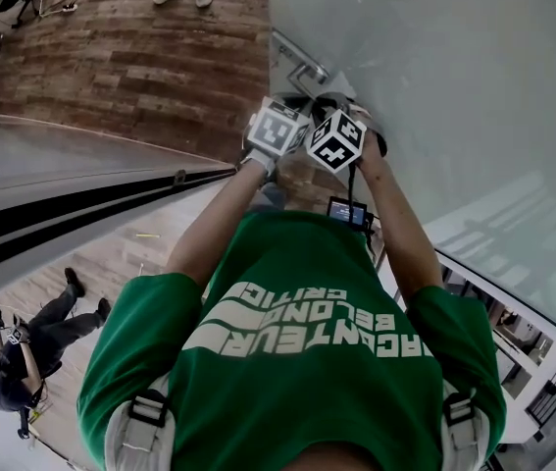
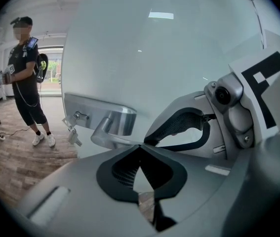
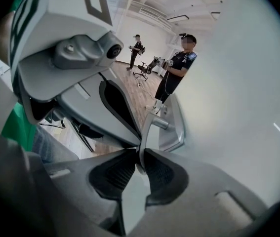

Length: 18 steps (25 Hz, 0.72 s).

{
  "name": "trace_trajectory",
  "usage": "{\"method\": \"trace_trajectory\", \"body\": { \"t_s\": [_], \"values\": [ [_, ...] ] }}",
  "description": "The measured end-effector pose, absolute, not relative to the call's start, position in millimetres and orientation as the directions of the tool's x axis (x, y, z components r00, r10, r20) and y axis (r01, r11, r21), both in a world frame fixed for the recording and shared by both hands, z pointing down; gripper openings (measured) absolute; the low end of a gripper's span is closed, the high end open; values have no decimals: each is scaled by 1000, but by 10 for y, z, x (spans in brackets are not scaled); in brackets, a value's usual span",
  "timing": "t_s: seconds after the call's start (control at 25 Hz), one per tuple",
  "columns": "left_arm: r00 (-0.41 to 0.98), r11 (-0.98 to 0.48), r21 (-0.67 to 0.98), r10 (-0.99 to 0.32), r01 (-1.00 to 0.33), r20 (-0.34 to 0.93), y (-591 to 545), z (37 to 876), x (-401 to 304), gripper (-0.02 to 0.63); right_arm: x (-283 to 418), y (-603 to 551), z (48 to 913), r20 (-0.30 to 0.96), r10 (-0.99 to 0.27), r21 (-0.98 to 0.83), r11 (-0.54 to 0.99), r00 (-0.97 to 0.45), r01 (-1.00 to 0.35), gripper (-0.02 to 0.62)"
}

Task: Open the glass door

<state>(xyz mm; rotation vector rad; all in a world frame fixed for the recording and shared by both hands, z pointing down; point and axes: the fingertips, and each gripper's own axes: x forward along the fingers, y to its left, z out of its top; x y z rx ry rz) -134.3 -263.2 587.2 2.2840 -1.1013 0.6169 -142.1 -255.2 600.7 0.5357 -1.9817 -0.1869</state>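
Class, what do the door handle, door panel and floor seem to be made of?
The door handle looks brushed metal: silvery satin sheen. The door panel seems frosted glass: milky, reflecting lamps. The floor looks wood or laminate: brown grained planks.

The door glass looks frosted yet smooth, handle is brushed metal, floor at 11 o'clock is woodgrain planks, right tool matt grey plastic, ribbed black pads.

White print on green shirt: "BELONG" legible, rest unclear.
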Motion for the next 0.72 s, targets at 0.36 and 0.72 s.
{"method": "trace_trajectory", "body": {
  "t_s": [0.36,0.72],
  "values": [
    [572,-554,252,-537,-793,620,-2965,5851,-1260,17,-1316,-2891,5977,818,-446,337,884,-364,-325,49],
    [614,-578,288,-511,-764,602,-3190,5875,-1063,17,-1140,-3112,5996,826,-448,325,874,-342,-362,49]
  ]
}}
